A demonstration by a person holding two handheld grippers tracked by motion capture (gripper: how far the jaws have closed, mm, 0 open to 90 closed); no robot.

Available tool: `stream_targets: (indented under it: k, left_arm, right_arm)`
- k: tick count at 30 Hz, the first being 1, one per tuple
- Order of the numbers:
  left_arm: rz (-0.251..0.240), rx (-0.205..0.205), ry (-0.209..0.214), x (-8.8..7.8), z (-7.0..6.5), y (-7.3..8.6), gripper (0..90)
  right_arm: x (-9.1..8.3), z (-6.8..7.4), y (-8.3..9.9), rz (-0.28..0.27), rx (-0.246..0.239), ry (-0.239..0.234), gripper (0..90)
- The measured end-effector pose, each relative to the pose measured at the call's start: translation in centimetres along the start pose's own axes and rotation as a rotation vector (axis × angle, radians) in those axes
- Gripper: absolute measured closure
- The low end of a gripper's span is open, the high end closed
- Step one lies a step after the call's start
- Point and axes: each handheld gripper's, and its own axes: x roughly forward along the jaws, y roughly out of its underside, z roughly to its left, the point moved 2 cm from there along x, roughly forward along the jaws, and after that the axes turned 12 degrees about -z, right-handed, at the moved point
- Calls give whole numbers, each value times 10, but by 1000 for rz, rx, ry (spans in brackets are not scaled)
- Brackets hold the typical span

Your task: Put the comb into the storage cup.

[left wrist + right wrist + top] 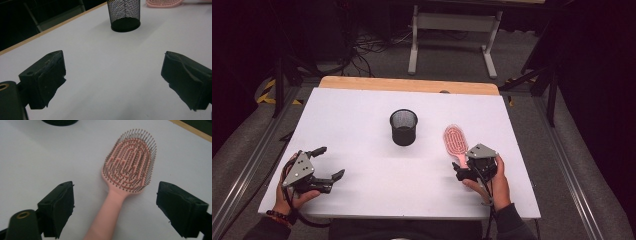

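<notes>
A pink hairbrush (pixel 455 140) (pixel 130 167) lies bristles up on the white table top (pixel 362 110), head pointing away from me. My right gripper (pixel 463 169) (pixel 115 205) is at the brush's handle end, open; the handle runs between the wide jaws and neither pad touches it. A black mesh cup (pixel 403 127) (pixel 124 13) stands upright at the table's middle, left of the brush. My left gripper (pixel 332 161) (pixel 113 77) hovers near the front left of the table, open with nothing between its jaws, pointing toward the cup. The brush head (pixel 162 3) peeks in at the top of the left gripper view.
The white top sits on a wooden table whose far edge (pixel 409 85) shows behind it. A white table frame (pixel 452 30) and cables lie on the floor beyond. Bare white surface stretches between the two grippers and around the cup.
</notes>
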Motion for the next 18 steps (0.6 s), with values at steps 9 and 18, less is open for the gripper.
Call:
stream_targets:
  k: [9,18]
  left_arm:
    - [6,-3,2,1,0,1,66]
    - [-2,-48,-7,-1,4,2,68]
  right_arm:
    - [17,-11,3,114,172,46,134]
    - [31,-13,7,217,237,36,252]
